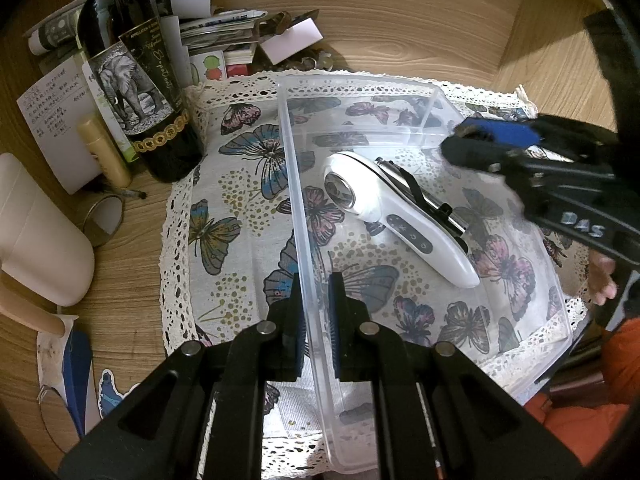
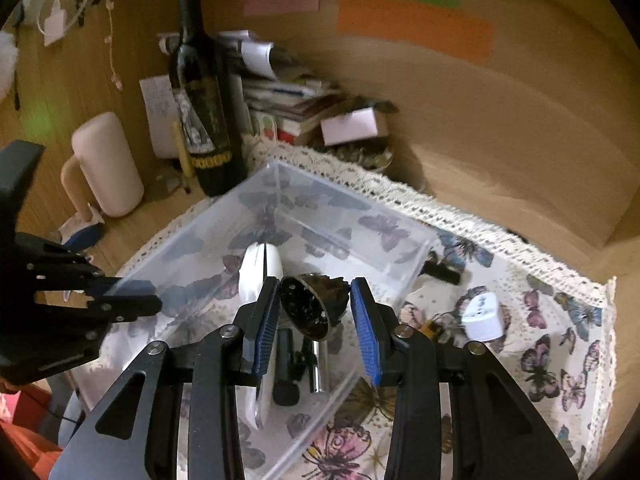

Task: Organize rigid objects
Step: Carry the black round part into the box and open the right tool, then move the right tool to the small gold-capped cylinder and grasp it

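**Trainee:** What do the tongs have at this point?

**Operator:** My left tongs (image 1: 316, 280) are clamped on the long side wall of the clear rectangular plastic bin (image 1: 288, 184), low in the centre of the left wrist view. My right tongs (image 2: 316, 282) are closed partway on a dark perforated metal cup (image 2: 308, 312). It sits between the blue pads, in the middle of the right wrist view, above the bin's interior.

**Trainee:** How will that cup handle?

**Operator:** I judge it rigid and light, with a thin wall. The surface looks smooth and the body tapers, so it may slip or rotate under a light pinch. I take hold across the round body, pads on opposite sides, and avoid the ragged upper edge. I cannot tell how firmly the pads bear on it.

**Trainee:** And the bin?

**Operator:** It is stiff but thin, and its wall will probably flex. It rests on a butterfly-print cloth with a lace border (image 1: 224, 216) on the wooden table (image 1: 400, 20), where it may slide, so I brace it by the wall.

**Trainee:** What is already inside?

**Operator:** A white handheld device with a round lens (image 1: 400, 220) and, just beside it, a chrome-and-black tool (image 1: 432, 200). I would lower the cup into bare floor space, not onto the lens.

**Trainee:** What is outside?

**Operator:** A white plug adapter (image 2: 482, 318) and a short black cylinder (image 2: 442, 274), right of the bin.
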